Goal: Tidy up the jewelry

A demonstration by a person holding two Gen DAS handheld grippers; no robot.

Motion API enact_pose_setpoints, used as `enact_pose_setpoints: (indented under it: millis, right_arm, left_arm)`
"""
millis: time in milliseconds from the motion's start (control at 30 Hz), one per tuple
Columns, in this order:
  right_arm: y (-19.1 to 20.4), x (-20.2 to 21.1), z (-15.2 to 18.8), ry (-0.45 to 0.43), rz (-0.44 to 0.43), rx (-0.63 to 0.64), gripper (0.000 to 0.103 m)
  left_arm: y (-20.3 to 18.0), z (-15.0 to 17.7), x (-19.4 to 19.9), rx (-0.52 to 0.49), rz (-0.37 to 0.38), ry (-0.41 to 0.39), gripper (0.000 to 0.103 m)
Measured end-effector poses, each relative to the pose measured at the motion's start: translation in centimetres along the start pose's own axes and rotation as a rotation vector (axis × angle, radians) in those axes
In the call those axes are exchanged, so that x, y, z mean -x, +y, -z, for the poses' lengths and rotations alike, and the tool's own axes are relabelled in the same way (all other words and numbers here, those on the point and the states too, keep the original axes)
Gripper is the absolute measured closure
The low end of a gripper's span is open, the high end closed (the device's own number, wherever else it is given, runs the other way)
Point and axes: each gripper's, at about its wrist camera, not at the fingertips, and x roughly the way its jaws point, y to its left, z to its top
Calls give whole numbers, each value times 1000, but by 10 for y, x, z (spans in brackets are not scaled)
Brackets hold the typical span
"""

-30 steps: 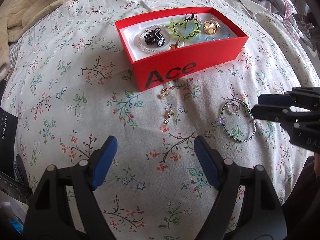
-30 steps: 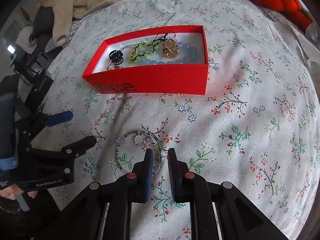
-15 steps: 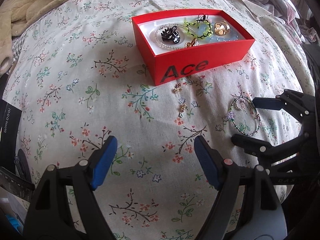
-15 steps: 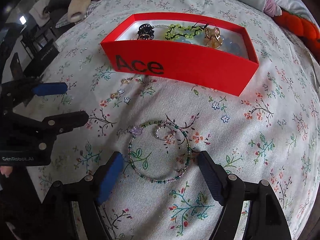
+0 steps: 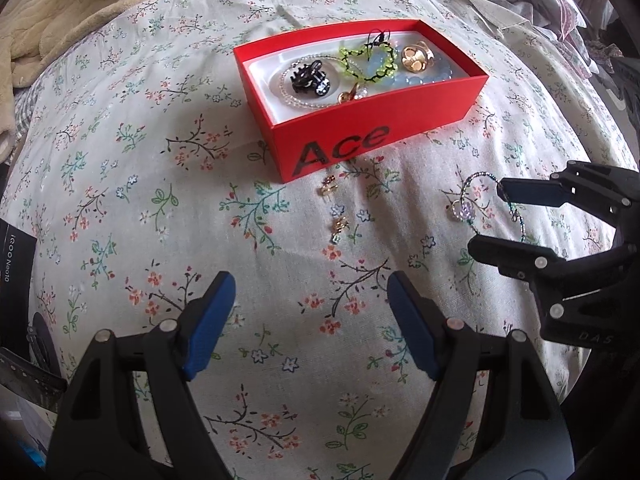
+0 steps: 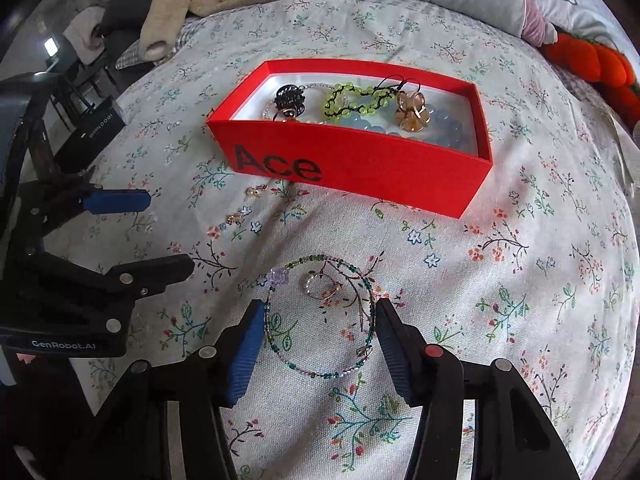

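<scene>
The right gripper [image 6: 320, 344] has its jaws spread wide, one on each side of the beaded bracelet [image 6: 322, 318], which lies flat on the floral bedsheet [image 6: 520, 300]. Its blue pads [image 6: 244, 354] flank the loop at about nine and three o'clock, just beside the beads; whether they touch cannot be told. A small ring [image 6: 320, 286] lies inside the loop toward twelve o'clock, and a lilac flower bead [image 6: 279, 278] sits on the strand at eleven o'clock.

The left gripper [image 5: 310, 320] is also parted wide and holds nothing, above bare sheet. From it, two small earrings [image 5: 334, 208] lie at twelve o'clock, just in front of the red box [image 5: 360, 140] marked "Ace". Inside the box lie a black hair claw [image 5: 308, 78], a green beaded bracelet [image 5: 366, 60], a gold piece [image 5: 414, 58] and pale blue beads [image 5: 432, 74].
</scene>
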Motion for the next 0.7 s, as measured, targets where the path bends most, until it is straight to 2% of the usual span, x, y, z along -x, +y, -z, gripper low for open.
enact_pose_setpoints:
  millis: [100, 200, 267, 333, 433, 533, 700]
  right_arm:
    - [-16, 15, 1, -20, 7, -33, 47]
    - [-28, 24, 1, -28, 20, -70, 47]
    - [-37, 27, 2, -26, 30, -91, 47]
    - [-44, 28, 4, -19, 36, -111, 47]
    - [-53, 27, 7, -4, 41, -134, 47]
    - [-58, 27, 11, 6, 40, -142, 47]
    - [-65, 28, 18, 13, 42, -146, 47]
  left_arm:
    - [-12, -4, -2, -28, 28, -9, 31]
    - [-29, -7, -7, -73, 66, -12, 41]
    - [-41, -9, -10, -115, 100, -15, 56]
    - [-53, -11, -13, -164, 133, -22, 61]
    - [-67, -14, -15, -222, 161, -42, 64]
    - [-73, -18, -20, -235, 177, -47, 66]
    - [-81, -22, -24, -281, 160, -64, 67]
